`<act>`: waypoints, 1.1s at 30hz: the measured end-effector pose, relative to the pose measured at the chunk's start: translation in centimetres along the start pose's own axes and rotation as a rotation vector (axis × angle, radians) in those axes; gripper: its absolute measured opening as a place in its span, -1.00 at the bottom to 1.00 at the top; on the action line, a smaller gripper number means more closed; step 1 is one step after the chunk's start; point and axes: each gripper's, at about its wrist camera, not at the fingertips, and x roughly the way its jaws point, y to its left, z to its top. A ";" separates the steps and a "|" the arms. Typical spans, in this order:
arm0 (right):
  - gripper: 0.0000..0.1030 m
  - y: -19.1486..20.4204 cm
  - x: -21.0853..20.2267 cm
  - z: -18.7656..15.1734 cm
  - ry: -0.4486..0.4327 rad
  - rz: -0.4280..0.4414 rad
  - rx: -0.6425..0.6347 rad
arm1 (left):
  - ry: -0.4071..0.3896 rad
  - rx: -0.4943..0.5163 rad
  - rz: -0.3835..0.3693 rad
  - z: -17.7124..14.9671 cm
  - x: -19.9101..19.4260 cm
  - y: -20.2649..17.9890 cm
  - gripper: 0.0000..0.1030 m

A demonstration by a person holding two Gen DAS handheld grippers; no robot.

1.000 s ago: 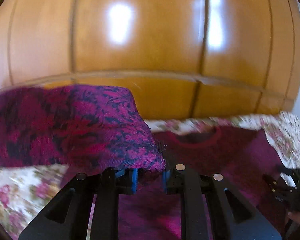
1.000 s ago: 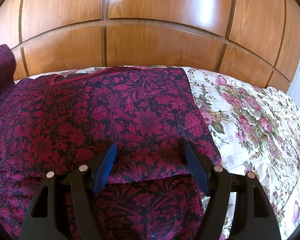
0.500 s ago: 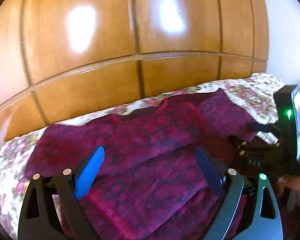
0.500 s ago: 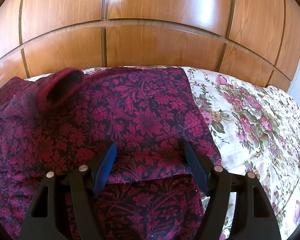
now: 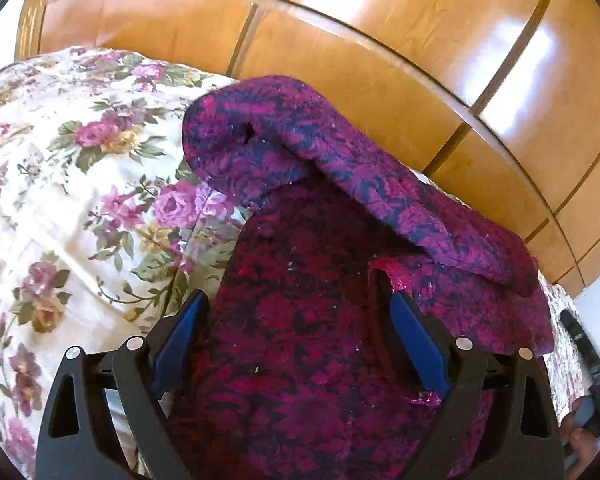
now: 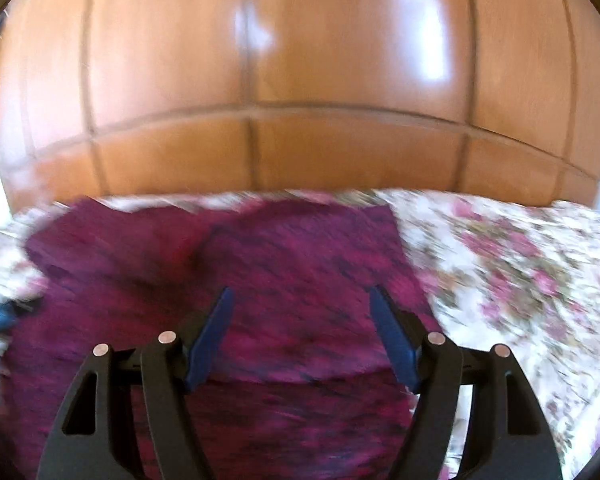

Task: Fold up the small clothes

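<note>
From my left wrist, my left claw (image 5: 296,316) stands wide with nothing gripped; the magenta sweater (image 5: 300,340) lies beneath and between its fingers. A sleeve (image 5: 340,160) folds across from ten toward three o'clock, its cuff end rumpled at eleven. The sweater's left edge runs from seven up to eleven, and bare floral bedspread (image 5: 60,200) lies open at nine. A wooden headboard (image 5: 420,60) closes twelve.

From my right wrist, blurred, my right claw (image 6: 300,320) is parted and empty above the sweater (image 6: 280,272). Its right edge runs toward one o'clock; the bedspread (image 6: 520,280) spreads free at three.
</note>
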 end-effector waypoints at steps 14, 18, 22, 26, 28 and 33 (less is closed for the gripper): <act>-0.73 1.6 8.0 4.3 0.150 0.217 0.214 | 0.009 -0.013 -0.024 0.1 0.3 0.4 0.77; -0.73 1.1 9.8 4.0 0.156 0.135 0.133 | 0.007 -0.014 -0.025 0.1 0.3 0.4 0.77; -0.72 1.3 11.3 2.1 0.159 0.123 0.083 | -0.022 -0.048 0.008 0.6 -1.0 0.2 0.77; -0.72 -0.2 10.8 1.3 0.153 0.146 0.114 | -0.160 -0.010 0.015 3.3 -4.1 -1.8 0.76; -0.73 -0.7 10.7 1.4 0.149 0.150 0.122 | -0.249 0.054 0.048 5.8 -5.2 -3.8 0.60; -0.73 -0.7 10.5 1.2 0.143 0.150 0.122 | -0.221 0.126 0.134 10.7 -1.9 -5.7 -0.01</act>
